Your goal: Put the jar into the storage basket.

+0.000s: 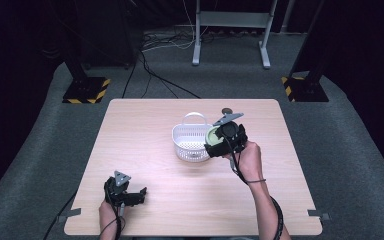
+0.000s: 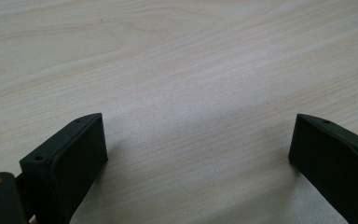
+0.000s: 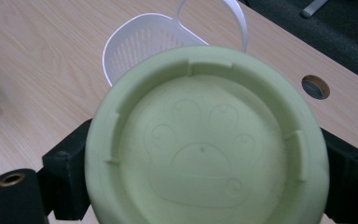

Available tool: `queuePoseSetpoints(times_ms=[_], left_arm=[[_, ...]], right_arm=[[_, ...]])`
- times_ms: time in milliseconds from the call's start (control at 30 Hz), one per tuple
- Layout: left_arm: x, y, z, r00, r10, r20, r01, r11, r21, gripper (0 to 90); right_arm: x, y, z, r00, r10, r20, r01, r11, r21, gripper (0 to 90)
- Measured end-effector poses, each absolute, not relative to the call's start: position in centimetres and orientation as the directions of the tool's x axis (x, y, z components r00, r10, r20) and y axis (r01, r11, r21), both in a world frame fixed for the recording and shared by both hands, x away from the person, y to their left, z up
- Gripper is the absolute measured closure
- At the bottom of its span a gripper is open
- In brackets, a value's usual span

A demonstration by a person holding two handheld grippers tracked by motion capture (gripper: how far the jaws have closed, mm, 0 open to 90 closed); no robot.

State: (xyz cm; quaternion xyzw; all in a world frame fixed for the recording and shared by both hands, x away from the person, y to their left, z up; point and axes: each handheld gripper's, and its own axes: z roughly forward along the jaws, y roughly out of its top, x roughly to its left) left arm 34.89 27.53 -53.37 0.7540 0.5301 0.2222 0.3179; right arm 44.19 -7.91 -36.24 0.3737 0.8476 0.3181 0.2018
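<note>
The right gripper (image 1: 220, 141) holds a green bowl (image 3: 205, 140) just beside the white basket (image 1: 190, 142), tipped sideways. Its own view shows a paw print underneath. The left gripper (image 1: 132, 196) rests wide apart on the tabletop (image 1: 145, 120), well away from the basket.

A pale green round bowl (image 3: 207, 144), paw-print base showing, beside the white basket (image 1: 190, 142).

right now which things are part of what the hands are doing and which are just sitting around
In use, likely:
- green round dish, gripped by the right gripper
- white basket, right beside it

Just there:
- left gripper, open over bare table
- round hole in the tabletop
- metal stand on the floor
</note>
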Motion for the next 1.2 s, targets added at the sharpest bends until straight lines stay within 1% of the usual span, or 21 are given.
queuePoseSetpoints(times_ms=[833,1200], left_arm=[[34.9,27.5,-53.4,0.339,0.941,-0.002,0.658,-0.236,0.715,3.8],[34.9,27.5,-53.4,0.340,0.941,-0.002,0.658,-0.236,0.715,3.8]], right_arm=[[46.3,-6.9,-34.8,-0.631,0.770,-0.100,0.503,0.504,0.703,10.9],[47.2,-6.1,-34.7,-0.630,0.770,-0.100,0.506,0.505,0.699,10.9]])
